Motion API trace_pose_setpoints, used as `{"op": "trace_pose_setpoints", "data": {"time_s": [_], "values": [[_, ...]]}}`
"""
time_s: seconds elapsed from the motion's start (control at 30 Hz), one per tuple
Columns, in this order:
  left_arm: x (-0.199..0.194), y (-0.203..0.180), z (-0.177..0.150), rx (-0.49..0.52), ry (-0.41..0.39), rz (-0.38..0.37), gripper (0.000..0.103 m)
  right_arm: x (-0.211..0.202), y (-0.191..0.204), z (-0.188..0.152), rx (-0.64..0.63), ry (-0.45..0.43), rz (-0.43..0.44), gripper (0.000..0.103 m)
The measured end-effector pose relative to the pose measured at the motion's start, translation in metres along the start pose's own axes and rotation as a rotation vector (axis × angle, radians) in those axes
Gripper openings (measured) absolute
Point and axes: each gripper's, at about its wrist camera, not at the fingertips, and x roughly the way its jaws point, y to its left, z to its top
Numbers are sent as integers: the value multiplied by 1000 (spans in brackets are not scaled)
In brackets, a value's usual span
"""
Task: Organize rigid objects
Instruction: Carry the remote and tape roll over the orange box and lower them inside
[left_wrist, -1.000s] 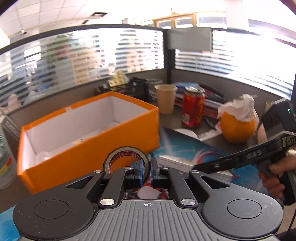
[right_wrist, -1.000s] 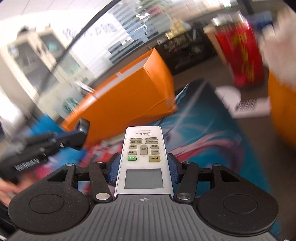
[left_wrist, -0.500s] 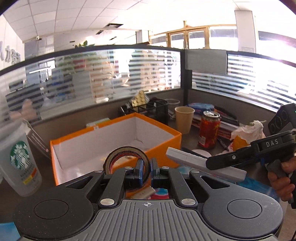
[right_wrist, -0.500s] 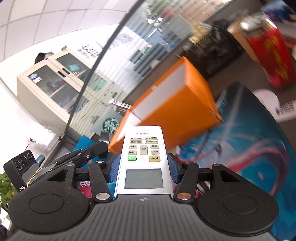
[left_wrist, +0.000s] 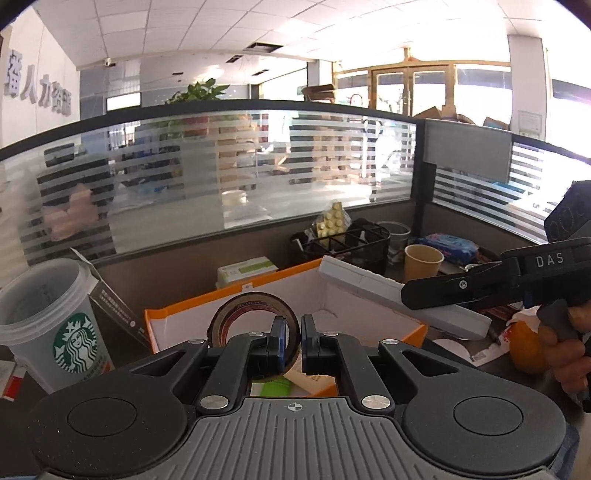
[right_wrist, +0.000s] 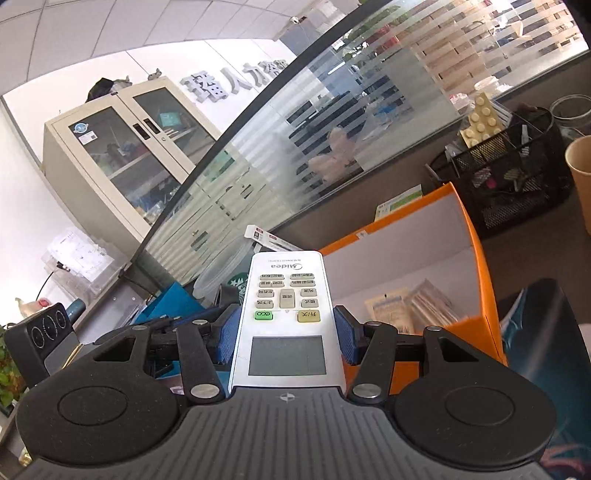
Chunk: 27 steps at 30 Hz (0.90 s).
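Through the left wrist view, the left tool (left_wrist: 291, 341) is pinching one brown ring-shaped roll of tape (left_wrist: 236, 314) by its wall, its lower half hiding behind the fingers, above the open orange cardboard box with white inside (left_wrist: 369, 321). One clear plastic Starbucks cup (left_wrist: 51, 325) is standing left.

Through the right wrist view, the right tool (right_wrist: 286, 334) is clamping one white Midea remote control (right_wrist: 288, 314) half-wide, beside the box, which is holding several flat packets, too indistinct to count.

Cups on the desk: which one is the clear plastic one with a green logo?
The Starbucks cup at far left beside the orange box; the other, a plain paper cup, is tan and stands behind the box.
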Motion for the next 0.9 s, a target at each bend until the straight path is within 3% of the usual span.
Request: {"op": "trace_pose_setpoints", "data": {"time_s": [0.43,0.6,0.9], "values": [[47,15,5,-12,65,36,7,61,-11,35,-3,85,-59,50],[71,16,-5,-21,108,62,7,85,-16,33,-45,132,-132,50],[99,19,-13,-43,165,141,8,125,-4,26,-235,202,-311,50]]}}
